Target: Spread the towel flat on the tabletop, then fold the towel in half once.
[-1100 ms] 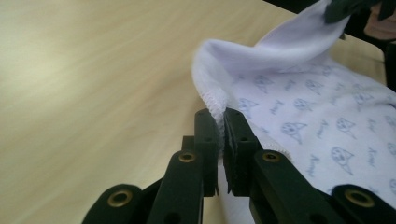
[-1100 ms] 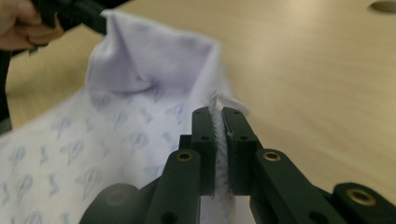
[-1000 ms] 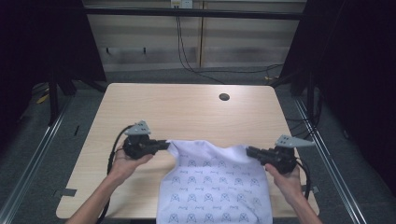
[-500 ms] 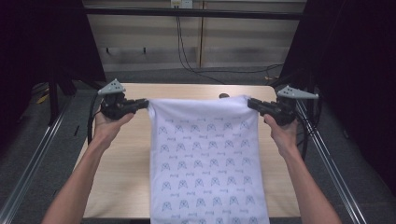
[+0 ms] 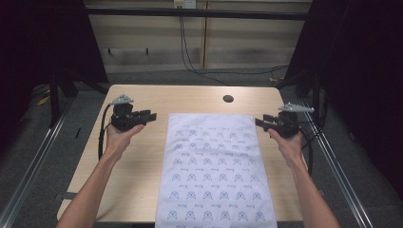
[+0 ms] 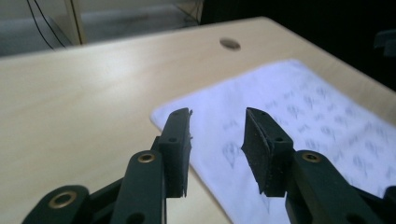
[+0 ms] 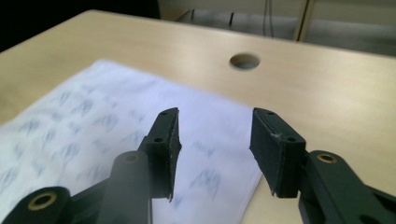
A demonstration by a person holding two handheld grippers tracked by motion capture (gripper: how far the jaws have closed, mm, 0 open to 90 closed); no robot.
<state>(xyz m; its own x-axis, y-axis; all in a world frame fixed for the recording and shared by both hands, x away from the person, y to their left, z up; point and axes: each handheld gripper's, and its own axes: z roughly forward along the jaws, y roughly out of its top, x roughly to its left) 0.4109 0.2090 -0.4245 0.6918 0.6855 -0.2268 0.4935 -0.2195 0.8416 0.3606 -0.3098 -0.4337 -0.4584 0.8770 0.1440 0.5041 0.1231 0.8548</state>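
Two claws: both are let go and spread wide with nothing between the jaws, one off each far corner of the cloth.
Cloth: white cloth (image 5: 216,171) with a small blue repeating print, lying flat on the table (image 5: 142,171); its near end runs over the table's front edge toward the person.
Long axis: runs away from the person, front edge to roughly two thirds up the table, so the short far edge is the one sitting between the claws.
Left claw: left claw (image 5: 145,117) is off the far-left corner, just beside it but not touching; in the left gripper view (image 6: 217,140) that corner sits right in front of the spread jaws.
Right claw: right claw (image 5: 264,120) is just beside the far-right corner; the right gripper view (image 7: 212,144) looks down over that corner between the jaws.
Nearer hand: pretty much a tie, my read is each hand would take its own corner.
Other stuff: round hole (image 5: 228,99) in the table beyond the far edge, a bit right of centre, well clear of both claws.
In the way: nothing I can spot between either claw and its corner, just bare wood.
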